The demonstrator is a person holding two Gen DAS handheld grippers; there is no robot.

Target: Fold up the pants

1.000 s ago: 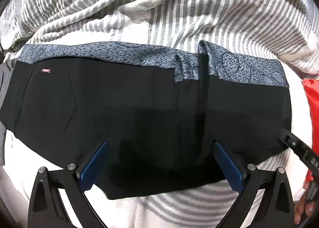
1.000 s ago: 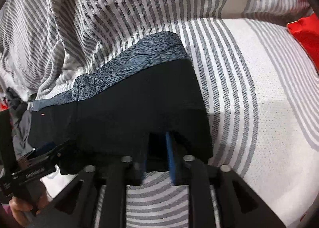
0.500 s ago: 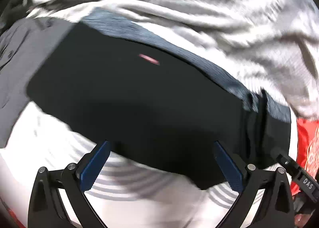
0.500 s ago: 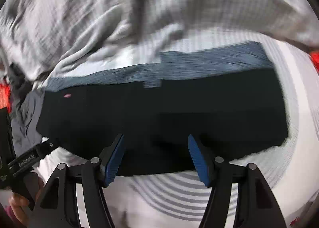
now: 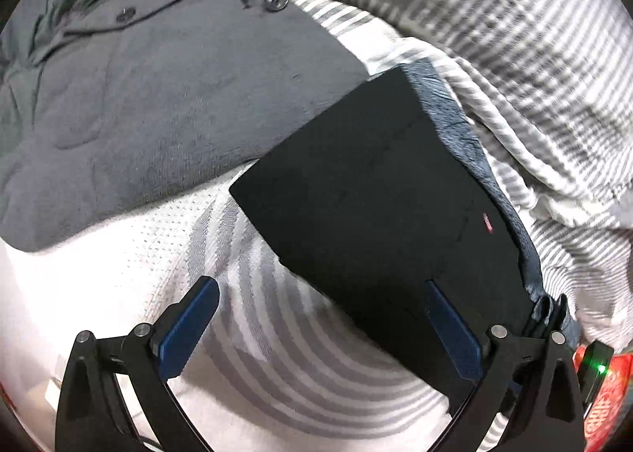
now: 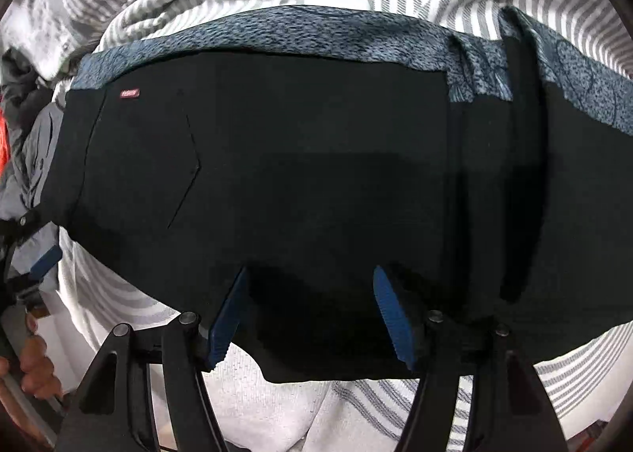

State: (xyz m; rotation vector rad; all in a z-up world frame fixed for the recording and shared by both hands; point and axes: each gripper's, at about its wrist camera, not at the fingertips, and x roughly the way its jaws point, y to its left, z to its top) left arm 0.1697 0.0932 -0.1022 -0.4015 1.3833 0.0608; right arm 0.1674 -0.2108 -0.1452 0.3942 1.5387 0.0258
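On the striped bed the folded black pants lie flat — a second ago the right gripper pinched their near edge; now its fingers are spread, clear of the cloth. Left gripper has swung left toward a grey garment — pointing steeply down, fingers wide, empty.

Grey-striped bedding, seemingly a bed
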